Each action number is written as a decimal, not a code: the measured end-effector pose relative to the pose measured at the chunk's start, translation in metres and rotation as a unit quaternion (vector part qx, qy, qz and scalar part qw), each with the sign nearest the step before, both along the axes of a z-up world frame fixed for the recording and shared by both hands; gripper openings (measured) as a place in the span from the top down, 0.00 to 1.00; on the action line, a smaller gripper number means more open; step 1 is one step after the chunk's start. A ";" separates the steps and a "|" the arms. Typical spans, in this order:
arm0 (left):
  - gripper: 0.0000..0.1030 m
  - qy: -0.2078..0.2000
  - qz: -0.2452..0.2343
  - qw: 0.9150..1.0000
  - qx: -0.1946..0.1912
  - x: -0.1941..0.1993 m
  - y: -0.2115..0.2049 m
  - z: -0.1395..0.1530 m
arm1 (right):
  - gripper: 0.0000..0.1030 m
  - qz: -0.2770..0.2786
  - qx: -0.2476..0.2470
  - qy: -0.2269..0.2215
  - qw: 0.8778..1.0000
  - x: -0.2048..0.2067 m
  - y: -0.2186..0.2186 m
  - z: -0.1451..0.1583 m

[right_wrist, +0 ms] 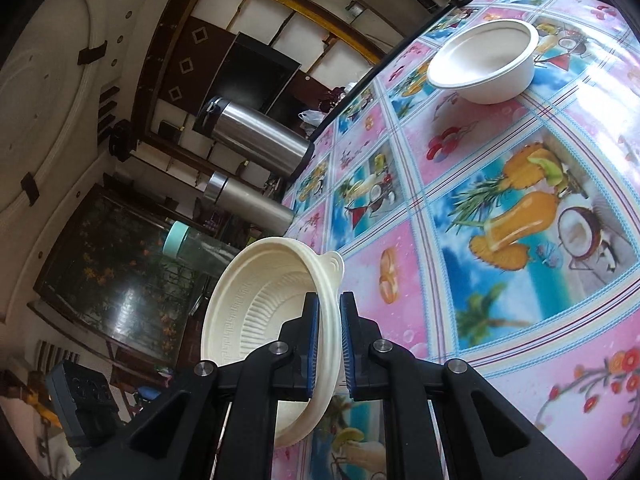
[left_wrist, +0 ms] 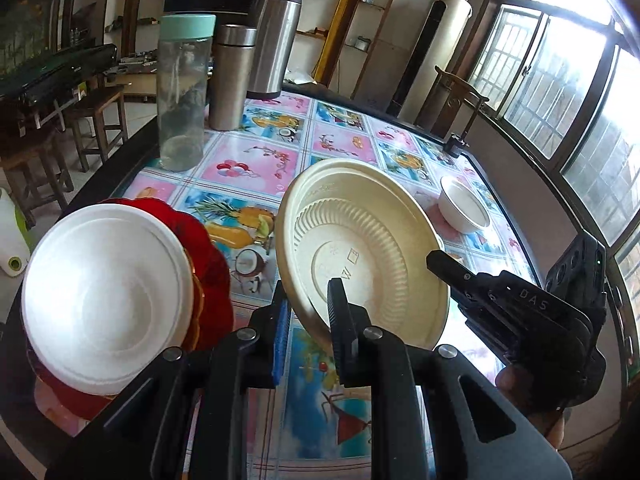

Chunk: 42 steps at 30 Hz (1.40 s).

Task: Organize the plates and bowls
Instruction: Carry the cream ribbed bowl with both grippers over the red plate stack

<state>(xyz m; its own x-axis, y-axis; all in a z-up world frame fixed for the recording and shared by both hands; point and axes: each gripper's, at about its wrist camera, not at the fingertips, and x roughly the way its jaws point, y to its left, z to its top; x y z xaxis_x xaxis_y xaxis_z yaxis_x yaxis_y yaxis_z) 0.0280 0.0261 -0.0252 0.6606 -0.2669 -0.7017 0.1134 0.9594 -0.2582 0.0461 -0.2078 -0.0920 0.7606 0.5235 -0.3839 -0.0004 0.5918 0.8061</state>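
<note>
The left gripper and the right gripper each clamp the rim of the cream plate, holding it tilted above the worktop; a white bowl sits farther back; a white plate rests on red plates at the left.

Matt cream plate, glossy tablecloth, steel flasks.
</note>
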 end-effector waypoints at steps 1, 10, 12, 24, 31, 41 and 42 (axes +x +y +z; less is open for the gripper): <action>0.84 -0.003 0.005 1.000 -0.001 -0.002 0.006 0.001 | 0.89 0.004 -0.002 -0.002 1.000 0.000 0.005 0.003; 0.84 -0.016 0.036 0.999 -0.010 -0.010 0.046 0.004 | 0.89 0.034 -0.018 -0.016 0.999 0.004 0.054 0.025; 0.84 -0.018 0.044 0.999 -0.011 -0.011 0.055 0.005 | 0.89 0.041 -0.020 -0.017 0.999 0.006 0.065 0.027; 0.84 -0.022 0.089 0.996 -0.020 -0.014 0.096 0.001 | 0.89 0.077 -0.033 -0.020 0.996 0.019 0.125 0.041; 0.84 -0.014 0.106 0.994 -0.023 -0.012 0.109 -0.006 | 0.89 0.094 -0.040 -0.017 0.995 0.027 0.153 0.040; 0.84 -0.009 0.116 0.993 -0.024 -0.009 0.117 -0.013 | 0.88 0.107 -0.041 -0.001 0.993 0.039 0.172 0.031; 0.84 -0.009 0.117 0.993 -0.024 -0.009 0.119 -0.014 | 0.88 0.108 -0.041 -0.001 0.993 0.040 0.173 0.030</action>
<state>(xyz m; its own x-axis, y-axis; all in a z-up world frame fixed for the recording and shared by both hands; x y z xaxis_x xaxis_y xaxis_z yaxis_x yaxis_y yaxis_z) 0.0190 0.1450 -0.0392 0.7203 -0.1373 -0.6800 -0.1062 0.9468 -0.3037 0.0860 -0.0349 -0.0618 0.6352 0.6410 -0.4308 -0.1361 0.6420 0.7546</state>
